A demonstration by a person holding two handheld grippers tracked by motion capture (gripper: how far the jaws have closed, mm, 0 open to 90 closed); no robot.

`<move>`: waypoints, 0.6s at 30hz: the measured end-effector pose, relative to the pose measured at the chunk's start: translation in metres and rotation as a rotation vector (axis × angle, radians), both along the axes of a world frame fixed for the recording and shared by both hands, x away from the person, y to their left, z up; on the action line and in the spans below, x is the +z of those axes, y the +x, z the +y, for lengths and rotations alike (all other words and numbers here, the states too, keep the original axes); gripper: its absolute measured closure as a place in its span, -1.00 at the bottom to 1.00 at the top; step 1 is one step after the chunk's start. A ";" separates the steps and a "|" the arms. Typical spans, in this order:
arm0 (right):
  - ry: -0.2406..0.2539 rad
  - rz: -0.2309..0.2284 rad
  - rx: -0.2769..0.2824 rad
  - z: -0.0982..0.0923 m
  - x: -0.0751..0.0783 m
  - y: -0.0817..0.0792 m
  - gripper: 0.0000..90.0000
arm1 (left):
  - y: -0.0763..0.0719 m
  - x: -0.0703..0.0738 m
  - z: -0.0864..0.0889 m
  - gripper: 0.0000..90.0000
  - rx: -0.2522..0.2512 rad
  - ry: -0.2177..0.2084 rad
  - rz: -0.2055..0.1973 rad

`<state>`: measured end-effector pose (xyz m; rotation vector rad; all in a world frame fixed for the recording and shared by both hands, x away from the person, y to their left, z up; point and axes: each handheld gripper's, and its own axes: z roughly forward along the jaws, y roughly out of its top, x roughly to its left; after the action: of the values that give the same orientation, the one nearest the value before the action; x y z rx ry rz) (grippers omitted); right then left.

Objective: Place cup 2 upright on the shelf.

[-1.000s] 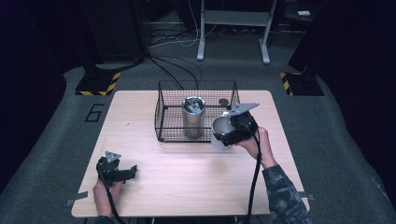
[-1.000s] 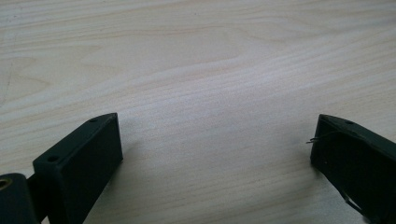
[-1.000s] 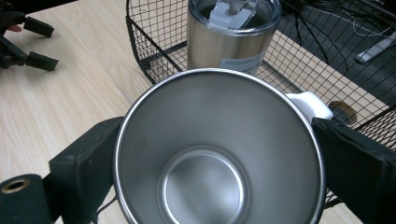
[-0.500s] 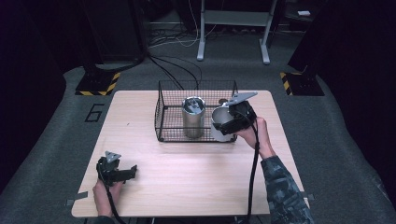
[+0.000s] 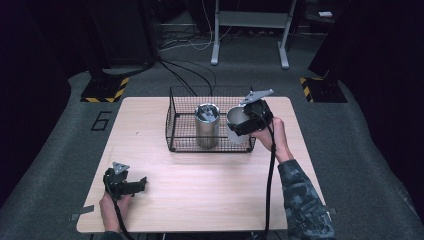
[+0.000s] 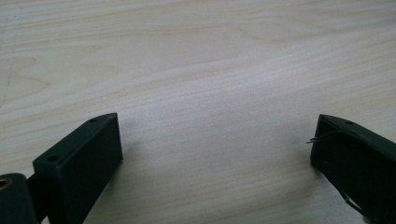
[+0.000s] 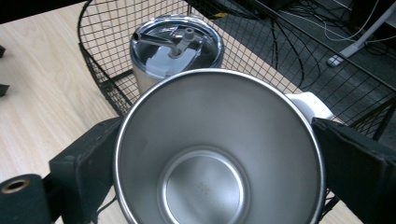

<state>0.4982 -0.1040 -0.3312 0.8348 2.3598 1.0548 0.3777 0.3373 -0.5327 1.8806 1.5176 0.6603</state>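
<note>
Mug (image 7: 219, 149) clamped in right gripper (image 5: 247, 120) hangs over basket (image 5: 175, 125) beside tumbler (image 5: 206, 125), unreleased; left gripper (image 5: 131, 185) open, idle.

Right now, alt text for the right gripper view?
An open steel mug with a white handle, seen from above and clamped between two black jaws of the right claw. Behind it, a lidded steel tumbler stands in a black wire basket on a wooden table.

The table (image 5: 210, 200) is lit evenly from above, while the room around it stays very dark. The high view is soft and a little grainy. Inside the steel cup (image 7: 205, 186) are gentle reflections; soft shadows lie beside the left gripper's jaws.
</note>
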 end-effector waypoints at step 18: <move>-0.005 0.007 -0.037 0.004 -0.001 0.031 -0.87 | 0.000 0.000 0.000 -0.95 -0.001 0.000 0.000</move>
<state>0.5288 -0.0999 -0.3325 0.8783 2.3430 1.0324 0.3777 0.3374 -0.5328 1.8807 1.5169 0.6599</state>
